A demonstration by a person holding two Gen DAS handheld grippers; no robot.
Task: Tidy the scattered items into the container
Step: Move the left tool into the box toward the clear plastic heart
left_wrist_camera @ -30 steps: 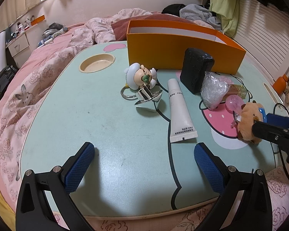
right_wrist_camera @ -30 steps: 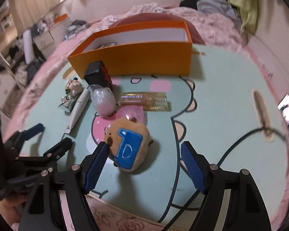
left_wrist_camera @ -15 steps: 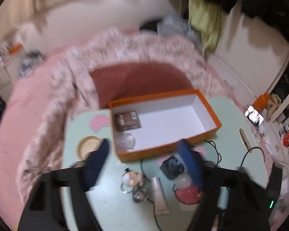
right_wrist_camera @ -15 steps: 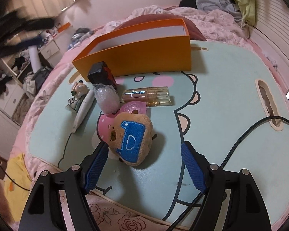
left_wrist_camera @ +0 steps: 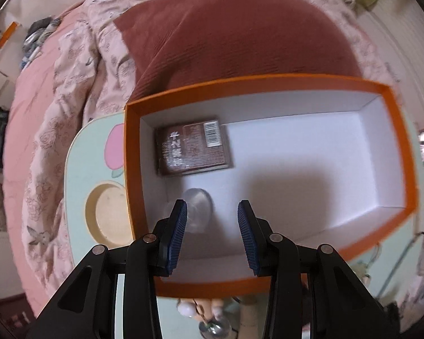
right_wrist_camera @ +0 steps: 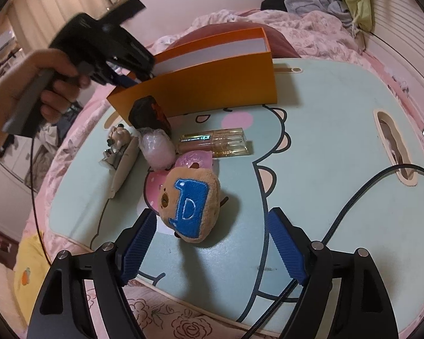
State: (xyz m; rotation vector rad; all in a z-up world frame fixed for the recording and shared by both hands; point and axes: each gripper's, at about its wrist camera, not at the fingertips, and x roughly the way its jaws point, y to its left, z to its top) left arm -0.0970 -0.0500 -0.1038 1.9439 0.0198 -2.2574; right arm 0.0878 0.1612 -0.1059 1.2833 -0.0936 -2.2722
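My left gripper (left_wrist_camera: pixel 212 226) points straight down into the orange box (left_wrist_camera: pixel 401 152); its jaws are closing with nothing between them. On the box's white floor lie a brown packet (left_wrist_camera: pixel 192 149) and a clear round lid (left_wrist_camera: pixel 198 206). In the right wrist view a hand holds the left gripper (right_wrist_camera: pixel 124 80) over the box's (right_wrist_camera: pixel 212 84) left end. My right gripper (right_wrist_camera: pixel 212 220) hangs low over the table, jaws opening. The brown plush bear with a blue patch (right_wrist_camera: pixel 189 200) lies just ahead between the fingers, untouched.
On the mint cartoon table (right_wrist_camera: pixel 339 147), in front of the box, lie a black pouch (right_wrist_camera: pixel 149 113), a plastic-wrapped pink item (right_wrist_camera: pixel 157 147), a gold vial case (right_wrist_camera: pixel 214 142), a white tube (right_wrist_camera: pixel 124 163) and a figurine keychain (right_wrist_camera: pixel 117 138). A black cable (right_wrist_camera: pixel 353 197) crosses the right side.
The left gripper lifted from table level to above the box, tipped downward, and its jaws narrowed. The hand holding it came into the right wrist view. The right gripper barely moved.
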